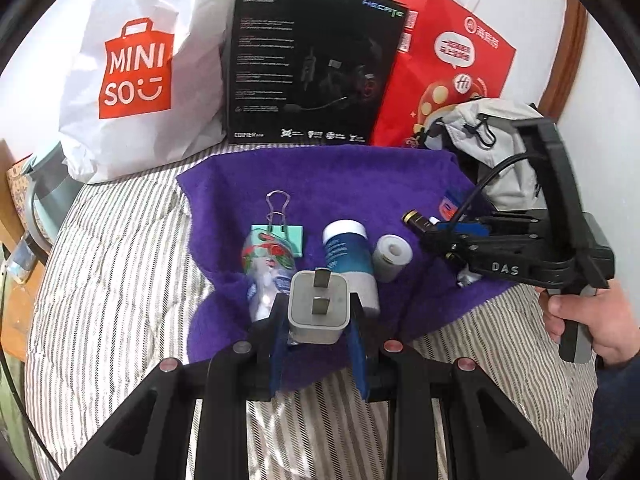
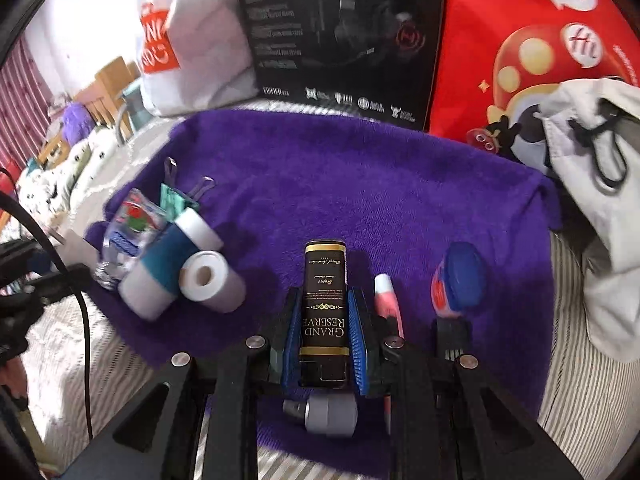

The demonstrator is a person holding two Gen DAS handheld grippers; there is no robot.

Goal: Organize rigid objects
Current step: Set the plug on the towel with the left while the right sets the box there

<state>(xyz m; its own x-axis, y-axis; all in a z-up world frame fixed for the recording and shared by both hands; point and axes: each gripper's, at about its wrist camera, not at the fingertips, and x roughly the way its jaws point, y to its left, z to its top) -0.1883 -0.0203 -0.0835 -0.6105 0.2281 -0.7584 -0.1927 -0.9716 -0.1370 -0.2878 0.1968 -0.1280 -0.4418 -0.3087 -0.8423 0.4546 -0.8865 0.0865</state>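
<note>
Above the purple towel (image 1: pixel 360 168), our left gripper (image 1: pixel 318 344) clamps the light, rigid, slick-sided charger plug (image 1: pixel 318 308) across its flat faces, while our right gripper (image 2: pixel 324 344) pinches the stiff black tube (image 2: pixel 323 312) mid-body

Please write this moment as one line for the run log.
left claw: shut on grey plug adapter | right claw: shut on black tube | both over purple towel

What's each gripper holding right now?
Left gripper: shut on the grey plug.
Right gripper: shut on the dark tube.
</note>
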